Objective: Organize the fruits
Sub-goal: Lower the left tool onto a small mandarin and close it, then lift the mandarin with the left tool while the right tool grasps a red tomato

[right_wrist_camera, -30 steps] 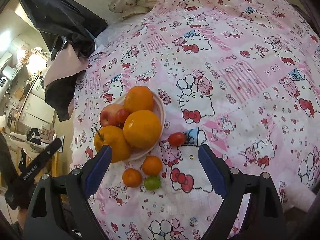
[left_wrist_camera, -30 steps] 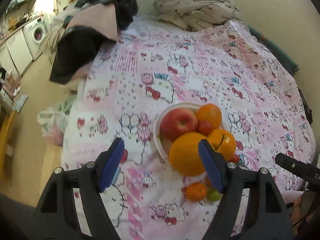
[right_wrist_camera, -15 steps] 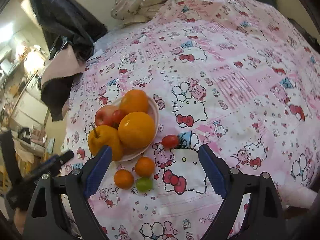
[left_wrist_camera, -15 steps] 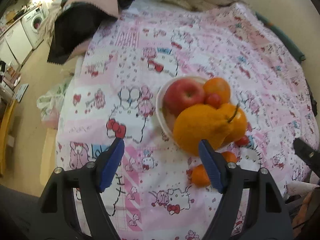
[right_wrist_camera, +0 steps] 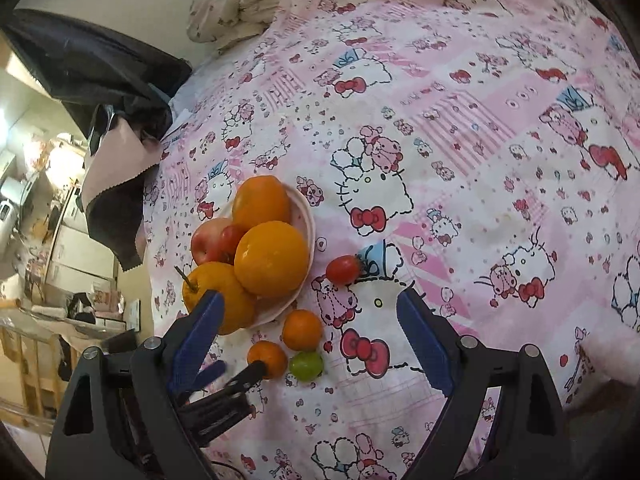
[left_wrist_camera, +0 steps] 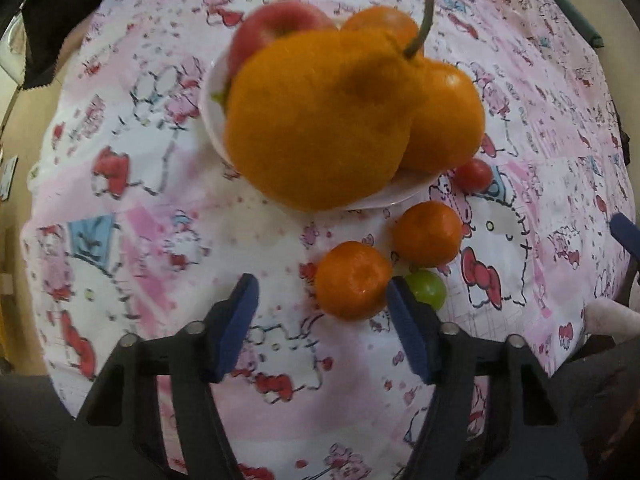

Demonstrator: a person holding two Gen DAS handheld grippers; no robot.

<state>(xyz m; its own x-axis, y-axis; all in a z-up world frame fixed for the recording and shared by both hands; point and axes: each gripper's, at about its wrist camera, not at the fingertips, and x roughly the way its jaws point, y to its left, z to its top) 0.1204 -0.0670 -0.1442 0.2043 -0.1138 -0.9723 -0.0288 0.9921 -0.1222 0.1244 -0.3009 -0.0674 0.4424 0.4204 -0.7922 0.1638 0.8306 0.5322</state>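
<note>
The left tongs (left_wrist_camera: pixel 320 300) point steeply down at the bed (left_wrist_camera: pixel 132 216), and their jaws have just been closing; the pads press on nothing yet, with bare sheet between them and a small mandarin (left_wrist_camera: pixel 353 279) just inside the right pad. In the right wrist view those tongs (right_wrist_camera: pixel 236 374) reach in low at the left, tips at the same mandarin (right_wrist_camera: pixel 267 358). The right tongs (right_wrist_camera: pixel 310 322) hang released and wide, gripping nothing.

A white plate (right_wrist_camera: pixel 306 216) on the pink cartoon-print sheet is piled with fruit: a stemmed pear-shaped orange fruit (left_wrist_camera: pixel 316 120), two oranges (right_wrist_camera: pixel 272 258) and a red apple (right_wrist_camera: pixel 206 242), with a small red fruit among them. Loose on the sheet just beside the plate lie the mandarin, a second mandarin (left_wrist_camera: pixel 427 234) touching or nearly touching it, a green grape (left_wrist_camera: pixel 427 288) and a cherry tomato (right_wrist_camera: pixel 343 269).
</note>
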